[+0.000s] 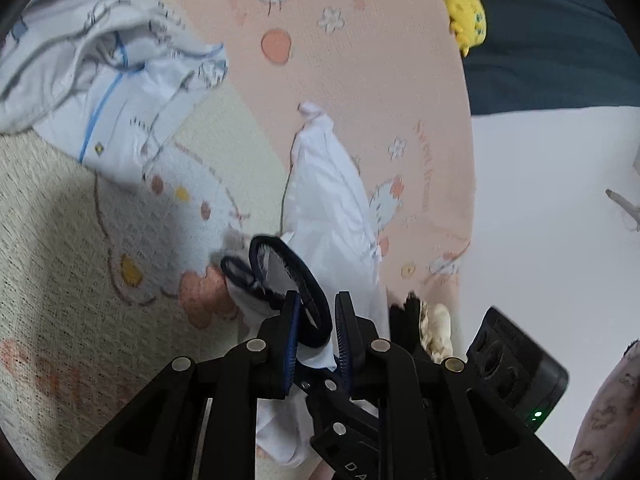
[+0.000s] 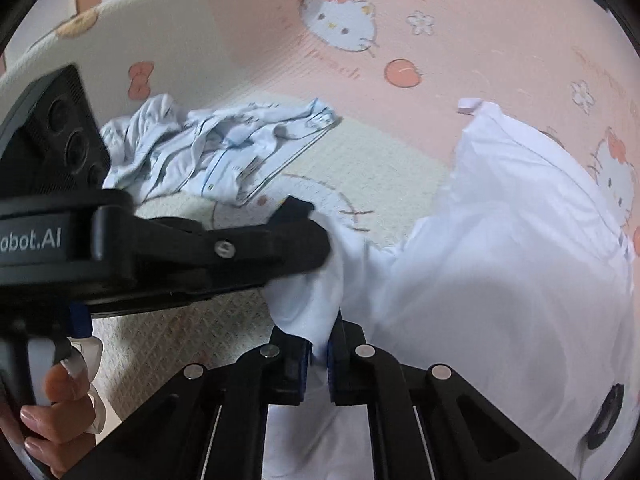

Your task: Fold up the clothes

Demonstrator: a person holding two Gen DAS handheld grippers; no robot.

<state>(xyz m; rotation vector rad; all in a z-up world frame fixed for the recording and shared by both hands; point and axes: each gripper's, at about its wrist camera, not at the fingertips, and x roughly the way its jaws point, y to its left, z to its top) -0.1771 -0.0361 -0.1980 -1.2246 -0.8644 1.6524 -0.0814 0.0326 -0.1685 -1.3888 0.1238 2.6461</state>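
Left wrist view is showing the white garment [image 1: 332, 208] hanging in a narrow drape from the left hand-held gripper [image 1: 316, 334], whose jaws are standing nearly shut and pinching a fold of the cloth together with a dark-edged loop [image 1: 288, 276], possibly a trimmed opening or a printed ring; the blur is leaving that unclear. Its far end is trailing out over the patterned mat [image 1: 360, 80], so part of its weight is resting there while the near edge is being held up.

Right wrist view is showing the same white garment [image 2: 500, 240] spreading wide to the right, with the right hand-held gripper [image 2: 318, 354] clamped fully on a bunched edge of it, the pads pressing thin cloth between them. The left hand-held gripper [image 2: 304, 236] is biting the fabric just beside that point, a person's hand [image 2: 60, 408] gripping its handle. Two grips so close together on one edge are likely serving to find a hem or corner, so that the hands can be drawn apart and the cloth stretched flat for folding.

Further out, a crumpled pale blue printed garment [image 2: 216, 152] is lying well apart on the cream part of the mat [image 2: 400, 152], apparently waiting its turn. A yellow soft toy [image 1: 466, 20] is sitting beyond the mat's edge on dark fabric.
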